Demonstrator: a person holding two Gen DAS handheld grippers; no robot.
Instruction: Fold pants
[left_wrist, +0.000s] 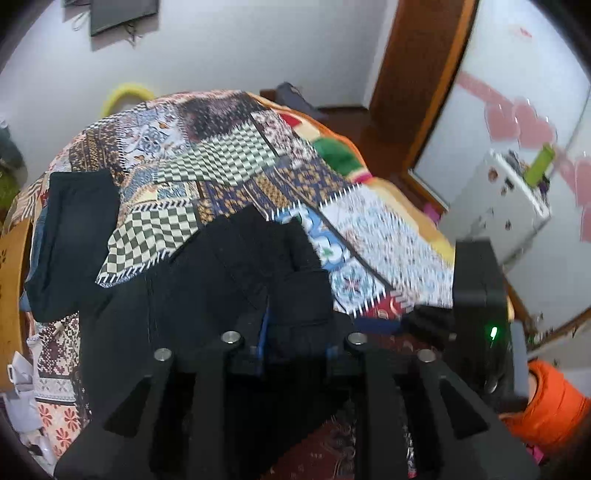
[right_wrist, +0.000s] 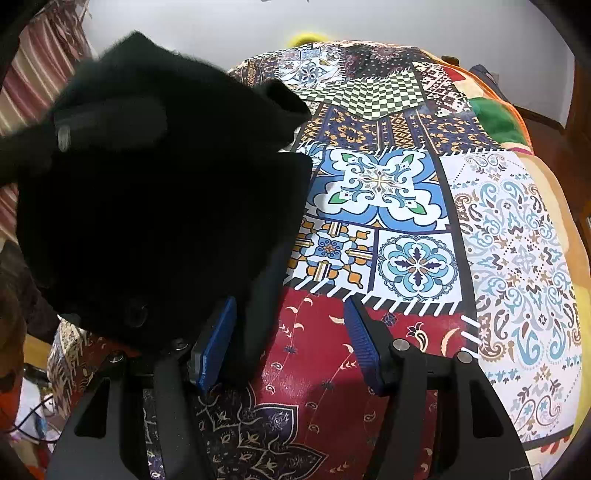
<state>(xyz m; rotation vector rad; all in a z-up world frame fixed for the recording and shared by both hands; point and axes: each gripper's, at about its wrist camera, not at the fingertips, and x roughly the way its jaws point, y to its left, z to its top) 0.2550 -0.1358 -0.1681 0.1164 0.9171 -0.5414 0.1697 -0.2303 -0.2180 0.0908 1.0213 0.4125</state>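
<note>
Black pants (left_wrist: 229, 273) lie bunched on a patchwork bedspread (left_wrist: 229, 155). My left gripper (left_wrist: 295, 347) has its blue-padded jaws closed around a thick fold of the pants. In the right wrist view the pants (right_wrist: 159, 206) hang as a dark mass at the left, lifted above the bedspread (right_wrist: 406, 206). My right gripper (right_wrist: 288, 343) is open with its blue pads (right_wrist: 360, 343) wide apart; the pants drape against the left pad but are not clamped. The right gripper's body shows at the right of the left wrist view (left_wrist: 480, 295).
A second dark folded garment (left_wrist: 74, 236) lies on the bed's left side. A white cabinet (left_wrist: 495, 206) and an orange cushion (left_wrist: 550, 398) stand right of the bed. A wooden door frame (left_wrist: 417, 74) is behind. Clutter lies at the lower left (right_wrist: 33, 406).
</note>
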